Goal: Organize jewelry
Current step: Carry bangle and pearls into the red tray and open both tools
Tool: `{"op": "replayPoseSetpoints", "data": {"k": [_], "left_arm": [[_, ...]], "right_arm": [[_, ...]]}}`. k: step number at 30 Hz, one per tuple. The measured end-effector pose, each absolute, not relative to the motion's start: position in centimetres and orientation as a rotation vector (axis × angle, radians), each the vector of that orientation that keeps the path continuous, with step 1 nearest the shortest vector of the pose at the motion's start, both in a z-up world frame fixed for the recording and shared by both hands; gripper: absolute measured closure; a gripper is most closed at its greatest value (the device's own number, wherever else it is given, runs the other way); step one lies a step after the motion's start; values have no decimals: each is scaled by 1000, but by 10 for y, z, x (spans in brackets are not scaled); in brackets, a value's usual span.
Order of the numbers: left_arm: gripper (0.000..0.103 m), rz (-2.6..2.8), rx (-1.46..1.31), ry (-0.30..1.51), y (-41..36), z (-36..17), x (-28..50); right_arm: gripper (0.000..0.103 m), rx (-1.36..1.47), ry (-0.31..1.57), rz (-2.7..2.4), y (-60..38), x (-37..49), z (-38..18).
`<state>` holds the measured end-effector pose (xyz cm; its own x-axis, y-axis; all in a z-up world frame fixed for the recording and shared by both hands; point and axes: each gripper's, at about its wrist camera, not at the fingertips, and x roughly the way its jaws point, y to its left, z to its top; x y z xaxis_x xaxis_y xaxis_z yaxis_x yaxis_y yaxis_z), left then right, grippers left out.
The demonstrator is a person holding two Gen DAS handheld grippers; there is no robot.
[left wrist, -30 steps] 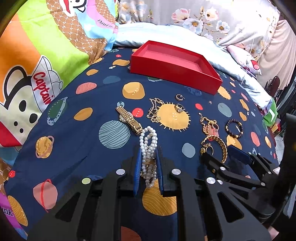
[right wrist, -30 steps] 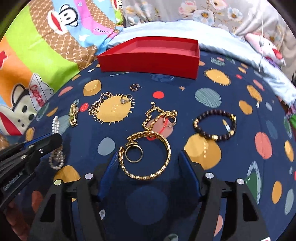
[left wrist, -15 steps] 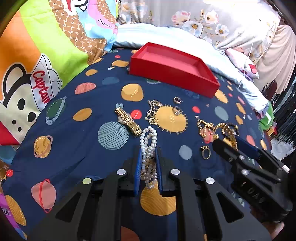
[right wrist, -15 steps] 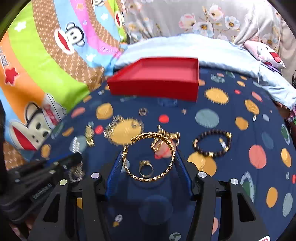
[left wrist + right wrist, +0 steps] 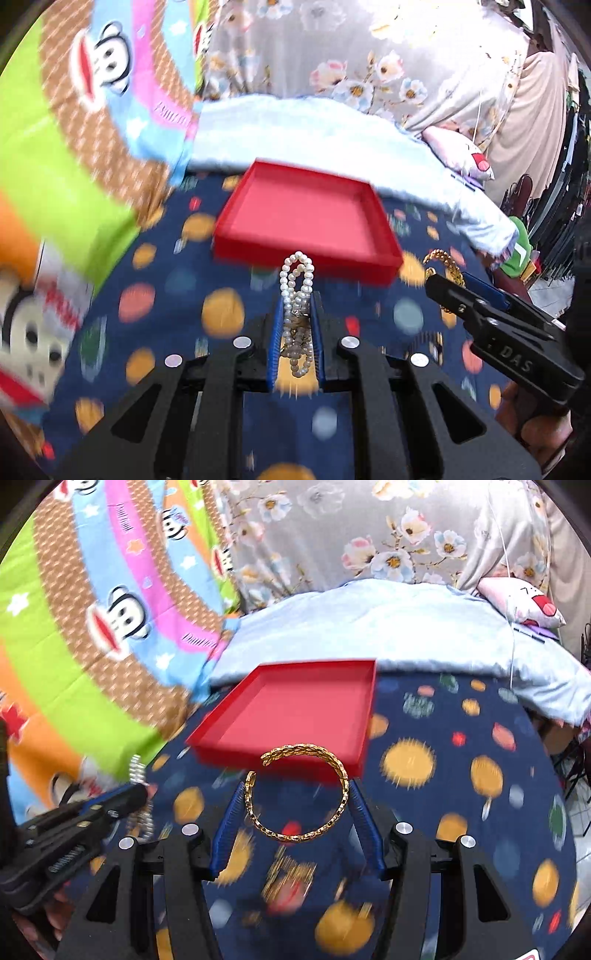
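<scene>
My left gripper (image 5: 296, 299) is shut on a white pearl bracelet (image 5: 296, 284) and holds it in the air, just short of the near wall of the red tray (image 5: 306, 218). My right gripper (image 5: 297, 792) is shut on a gold chain bangle (image 5: 299, 794) and holds it up just before the same red tray (image 5: 295, 705), which holds nothing. The right gripper shows at the right of the left wrist view (image 5: 476, 295), with the gold bangle (image 5: 443, 260) sticking out. The left gripper shows at the lower left of the right wrist view (image 5: 129, 797).
The tray lies on a dark blue bedsheet (image 5: 461, 775) with coloured planets. A cartoon monkey blanket (image 5: 92, 627) rises on the left, a pale blue quilt (image 5: 388, 627) lies behind the tray, and a small pillow (image 5: 517, 602) lies at the right. Blurred jewelry lies below the right gripper (image 5: 288, 878).
Both grippers have risen off the sheet and moved forward toward the red tray, carrying the pearl bracelet and the gold bangle. The tray now looks much nearer in both views.
</scene>
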<state>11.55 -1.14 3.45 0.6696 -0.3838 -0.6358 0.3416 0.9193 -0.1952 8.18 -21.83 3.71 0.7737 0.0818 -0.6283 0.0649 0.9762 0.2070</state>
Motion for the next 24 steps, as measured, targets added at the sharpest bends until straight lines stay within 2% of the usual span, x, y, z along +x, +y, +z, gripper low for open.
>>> {"op": "replayPoseSetpoints", "data": {"k": [8,13,19,21,23,24], "left_arm": [[89,-447,-42,642,-61,65,228],[89,-432,-36,681,-83,47,297],[87,-411,-17,689,-94,24,340],[80,-379,-21,673,-93,18,348],[54,-358,-35,663,-89,20,350],[49,-348,-52,655,-85,20,351]], "right_arm": [[47,215,688,2,-254,209,44],[47,193,732,15,-260,276,30],[45,182,741,-7,-260,311,12],[45,190,730,-20,-262,311,11],[41,204,714,-17,-264,307,12],[40,209,704,-21,-265,304,13]]}}
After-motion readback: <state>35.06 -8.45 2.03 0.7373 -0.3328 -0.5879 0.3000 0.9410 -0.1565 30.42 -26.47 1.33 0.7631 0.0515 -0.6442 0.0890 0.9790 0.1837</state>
